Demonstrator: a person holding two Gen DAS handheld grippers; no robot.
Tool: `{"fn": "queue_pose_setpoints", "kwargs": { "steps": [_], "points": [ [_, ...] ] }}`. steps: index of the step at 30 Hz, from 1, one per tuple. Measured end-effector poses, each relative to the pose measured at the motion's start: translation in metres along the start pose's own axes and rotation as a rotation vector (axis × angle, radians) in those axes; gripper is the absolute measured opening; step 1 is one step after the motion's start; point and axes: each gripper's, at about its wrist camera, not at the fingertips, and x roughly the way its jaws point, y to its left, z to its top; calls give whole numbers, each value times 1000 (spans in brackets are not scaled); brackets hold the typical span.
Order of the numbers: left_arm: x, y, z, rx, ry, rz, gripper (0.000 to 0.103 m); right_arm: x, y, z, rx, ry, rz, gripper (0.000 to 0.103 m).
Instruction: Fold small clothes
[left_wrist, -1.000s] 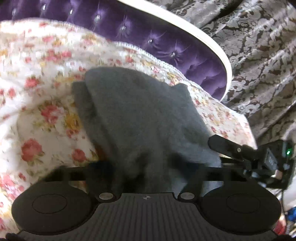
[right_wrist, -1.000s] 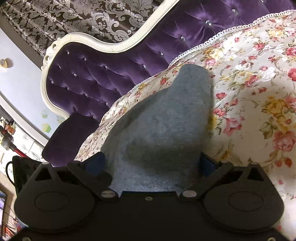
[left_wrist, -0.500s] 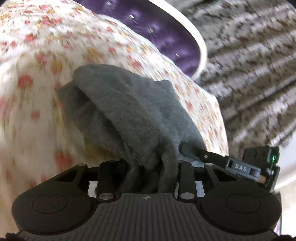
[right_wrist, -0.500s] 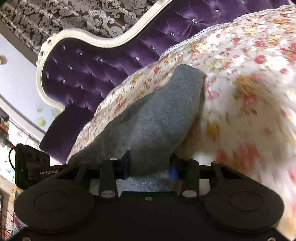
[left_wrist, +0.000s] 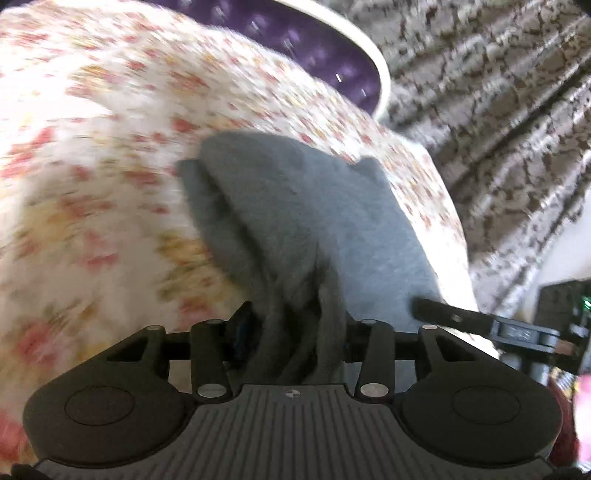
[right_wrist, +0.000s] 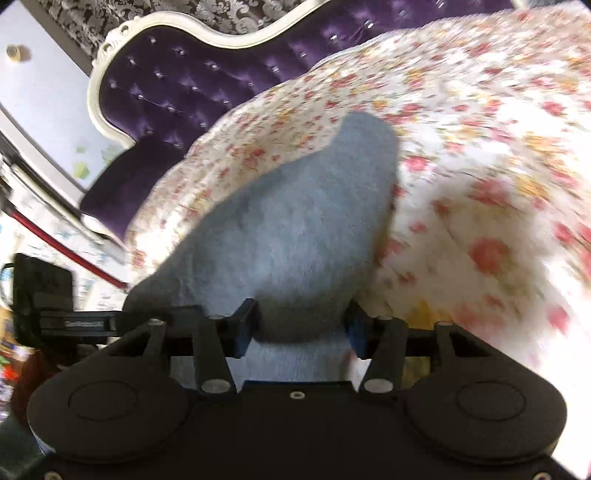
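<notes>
A small grey garment (left_wrist: 295, 206) lies on a floral bedspread (left_wrist: 92, 184), its near edge lifted off the bed. My left gripper (left_wrist: 295, 332) is shut on a bunched near corner of it. My right gripper (right_wrist: 301, 325) is shut on the other near corner; the grey garment (right_wrist: 295, 229) stretches away from it over the floral bedspread (right_wrist: 480, 184). The right gripper (left_wrist: 480, 325) shows at the right of the left wrist view, and the left gripper (right_wrist: 74, 321) at the left of the right wrist view.
A purple tufted headboard (right_wrist: 177, 88) with a white frame stands behind the bed, also in the left wrist view (left_wrist: 314, 40). Patterned grey curtains (left_wrist: 498, 110) hang at the right. The bed's edge drops off at the left of the right wrist view.
Both grippers went from open around the garment's near edge to shut on it, then lifted and pulled it; both views are motion-blurred now.
</notes>
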Motion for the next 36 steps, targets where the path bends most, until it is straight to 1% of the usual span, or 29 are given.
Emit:
{"fn": "queue_pose_setpoints", "kwargs": {
  "steps": [1,3,5,7,9,11,12,14,17,18,19,21,22,23,24,25,26,28,29,31,33,34,36],
  "points": [
    [-5,3,-4,-1,-27,23,43,-3,2,-4,-7,-11,-21,62],
    [-15,1,-11,3,-67,65,47,-9,6,-13,-20,-37,-65,67],
    [-23,-2,-15,4,-107,119,51,-13,13,-18,-68,-65,-136,74],
    [-34,-11,-20,37,-149,158,51,-19,22,-21,-124,-100,-185,74],
    [-45,-27,-19,101,-220,204,51,-31,28,-28,-177,-162,-198,77],
    [-55,-45,-15,165,-296,224,53,-42,37,-30,-233,-244,-200,89],
    [-57,-54,-11,197,-338,223,55,-45,41,-28,-257,-283,-189,92],
    [-55,-69,-4,239,-390,209,69,-48,47,-21,-287,-333,-153,98],
    [-40,-76,1,249,-401,181,70,-40,51,-7,-306,-348,-100,103],
    [-30,-75,5,242,-392,186,70,-36,52,-2,-309,-351,-89,103],
    [-21,-72,5,241,-379,198,70,-33,53,3,-310,-355,-82,103],
    [-2,-63,4,236,-335,252,70,-27,52,11,-298,-352,-73,103],
    [9,-57,3,220,-293,291,70,-23,50,16,-283,-347,-66,103],
    [17,-48,1,199,-252,311,73,-18,48,20,-265,-344,-52,103],
    [20,-37,-2,167,-221,306,73,-15,46,24,-246,-342,-33,103],
    [22,-27,-4,119,-212,280,74,-13,45,23,-236,-338,-19,103],
    [20,-25,-5,105,-224,268,75,-11,45,25,-228,-331,-5,103],
    [18,-27,-5,126,-221,280,76,-6,46,30,-232,-313,27,103],
    [18,-27,-5,120,-218,282,76,-3,48,32,-237,-303,44,103],
    [19,-29,-4,118,-217,283,77,9,51,39,-249,-259,84,103],
    [19,-29,-5,115,-217,285,77,28,50,46,-253,-200,97,103],
    [19,-29,-5,117,-217,287,77,38,47,51,-253,-166,93,103],
    [21,-31,-5,121,-216,292,78,60,33,61,-224,-101,42,103]
  ]
}}
